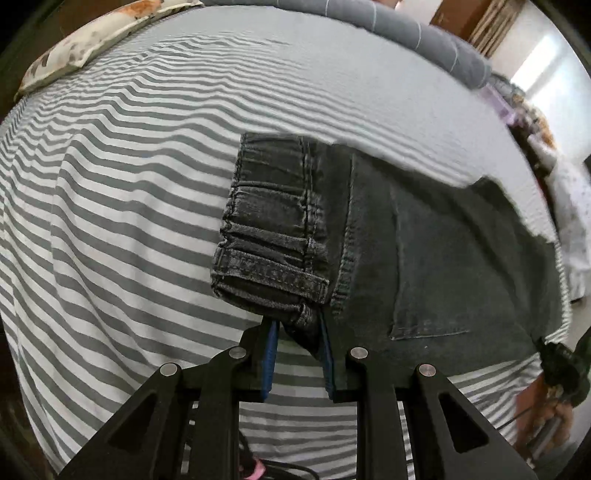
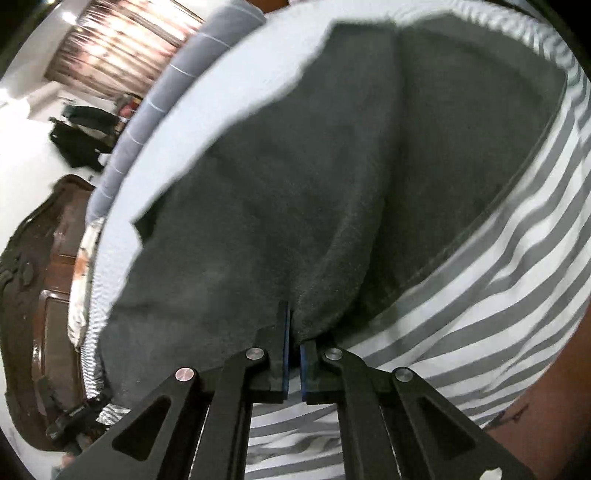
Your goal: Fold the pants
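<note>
Dark grey denim pants [image 1: 406, 236] lie on a bed with a grey-and-white striped sheet [image 1: 110, 221]. In the left wrist view the elastic waistband [image 1: 269, 236] points left, with a back pocket to its right. My left gripper [image 1: 297, 332] is shut on the near corner of the waistband, the bunched denim pinched between its blue pads. In the right wrist view the pants [image 2: 295, 166] fill most of the frame as a wide dark panel. My right gripper [image 2: 293, 325] is shut on the near edge of that fabric, which folds up between the tips.
A patterned pillow [image 1: 92, 40] and a folded grey blanket [image 1: 406, 33] lie at the far edge of the bed. Dark wooden furniture [image 2: 44, 258] stands beside the bed. The other gripper's black body [image 1: 561, 365] shows at the right edge.
</note>
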`<act>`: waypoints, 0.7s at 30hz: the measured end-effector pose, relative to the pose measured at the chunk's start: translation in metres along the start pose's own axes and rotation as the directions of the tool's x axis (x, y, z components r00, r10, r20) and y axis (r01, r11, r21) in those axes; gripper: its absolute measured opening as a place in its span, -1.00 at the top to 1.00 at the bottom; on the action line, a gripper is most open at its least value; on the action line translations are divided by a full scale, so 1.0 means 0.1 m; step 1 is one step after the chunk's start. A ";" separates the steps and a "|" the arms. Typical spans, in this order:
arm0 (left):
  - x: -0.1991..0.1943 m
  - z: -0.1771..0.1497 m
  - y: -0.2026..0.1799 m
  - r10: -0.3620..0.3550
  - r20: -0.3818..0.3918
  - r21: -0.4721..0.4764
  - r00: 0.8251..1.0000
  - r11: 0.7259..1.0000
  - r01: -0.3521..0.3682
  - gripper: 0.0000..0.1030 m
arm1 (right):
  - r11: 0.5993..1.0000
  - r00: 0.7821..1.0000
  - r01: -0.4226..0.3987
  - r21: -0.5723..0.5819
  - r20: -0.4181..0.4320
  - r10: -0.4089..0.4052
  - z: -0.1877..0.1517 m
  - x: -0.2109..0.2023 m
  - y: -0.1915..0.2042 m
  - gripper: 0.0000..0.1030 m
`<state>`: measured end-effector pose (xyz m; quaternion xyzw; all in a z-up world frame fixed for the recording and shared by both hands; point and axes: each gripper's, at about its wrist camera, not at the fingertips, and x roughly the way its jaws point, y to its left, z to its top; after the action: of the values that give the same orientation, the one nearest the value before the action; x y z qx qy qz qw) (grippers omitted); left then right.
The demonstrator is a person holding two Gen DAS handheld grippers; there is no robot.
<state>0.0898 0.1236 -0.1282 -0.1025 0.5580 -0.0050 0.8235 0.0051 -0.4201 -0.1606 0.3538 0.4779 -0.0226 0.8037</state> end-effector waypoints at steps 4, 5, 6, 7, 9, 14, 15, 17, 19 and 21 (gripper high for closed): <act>-0.02 -0.01 -0.09 0.025 0.004 0.014 1.000 1.000 -0.025 0.55 | 1.000 1.000 -0.019 0.001 -0.015 0.019 0.08 0.00 -0.01 0.79; -0.03 -0.01 -0.10 0.018 0.000 0.006 1.000 1.000 -0.018 0.50 | 0.999 0.999 -0.034 0.003 -0.018 0.034 0.11 -0.02 -0.02 0.74; -0.06 0.00 -0.10 0.013 0.000 0.001 1.000 1.000 -0.013 0.49 | 0.999 0.999 -0.043 0.006 -0.015 0.043 0.12 -0.05 -0.05 0.70; -0.10 0.00 -0.10 0.012 -0.001 0.002 1.000 1.000 -0.012 0.48 | 0.999 0.999 -0.050 0.013 -0.007 0.050 0.11 -0.08 -0.09 0.54; -0.22 -0.04 -0.11 0.011 0.002 0.015 1.000 1.000 -0.011 0.47 | 0.996 0.997 -0.075 0.041 0.021 0.074 0.15 -0.15 -0.16 0.38; -0.63 -0.19 -0.32 0.019 0.111 0.114 0.994 0.993 -0.032 0.46 | 0.959 0.973 -0.229 0.169 0.074 0.219 0.25 -0.22 -0.37 0.37; -0.70 -0.22 -0.43 0.020 0.145 0.153 0.989 0.987 -0.042 0.45 | 0.952 0.969 -0.245 0.182 0.080 0.234 0.27 -0.22 -0.38 0.37; -0.80 -0.26 -0.66 0.003 0.206 0.246 0.978 0.968 -0.054 0.45 | 0.940 0.961 -0.273 0.205 0.090 0.260 0.31 -0.20 -0.41 0.37; -0.85 -0.29 -1.00 -0.054 0.243 0.355 0.969 0.934 -0.037 0.45 | 0.936 0.958 -0.285 0.209 0.106 0.268 0.37 -0.22 -0.42 0.37; -0.83 -0.29 -1.32 -0.121 0.239 0.447 0.963 0.895 0.002 0.44 | 0.937 0.957 -0.284 0.206 0.119 0.264 0.42 -0.23 -0.41 0.37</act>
<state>0.0461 0.0001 -0.0396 0.0700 0.4254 -0.1445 0.8907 0.0088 -0.4831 -0.1524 0.5026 0.3822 0.0208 0.7752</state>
